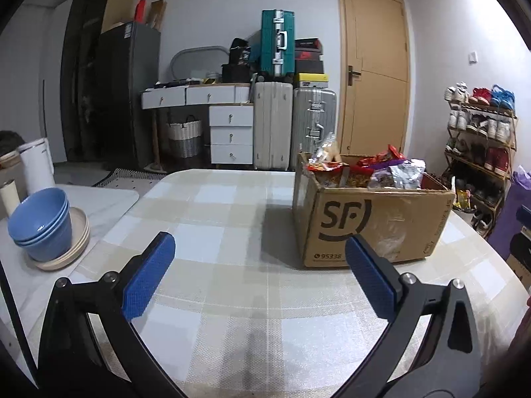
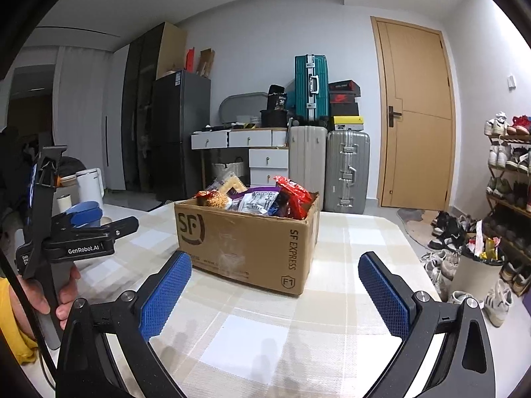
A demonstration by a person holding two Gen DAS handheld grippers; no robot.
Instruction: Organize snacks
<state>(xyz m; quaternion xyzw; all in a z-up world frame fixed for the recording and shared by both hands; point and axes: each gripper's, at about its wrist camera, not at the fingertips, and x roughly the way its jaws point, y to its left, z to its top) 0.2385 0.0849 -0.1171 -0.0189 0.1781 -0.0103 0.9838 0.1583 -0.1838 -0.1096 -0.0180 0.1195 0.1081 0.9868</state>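
Note:
A brown SF cardboard box (image 1: 371, 229) stands on the checked tablecloth (image 1: 212, 219), filled with several snack packets (image 1: 365, 169) in red, purple and silver. It also shows in the right wrist view (image 2: 245, 235), with its snack packets (image 2: 262, 199) sticking up. My left gripper (image 1: 260, 258) is open and empty, low over the cloth, left of and in front of the box. My right gripper (image 2: 275, 275) is open and empty, just in front of the box. The left gripper's body (image 2: 83, 235) shows at the left of the right wrist view.
Stacked blue bowls (image 1: 41, 224) on a beige plate and a white kettle (image 1: 35, 164) stand at the table's left. Behind are suitcases (image 1: 295, 129), white drawers, a dark fridge and a wooden door (image 1: 378, 76). A shoe rack (image 1: 481, 146) stands on the right.

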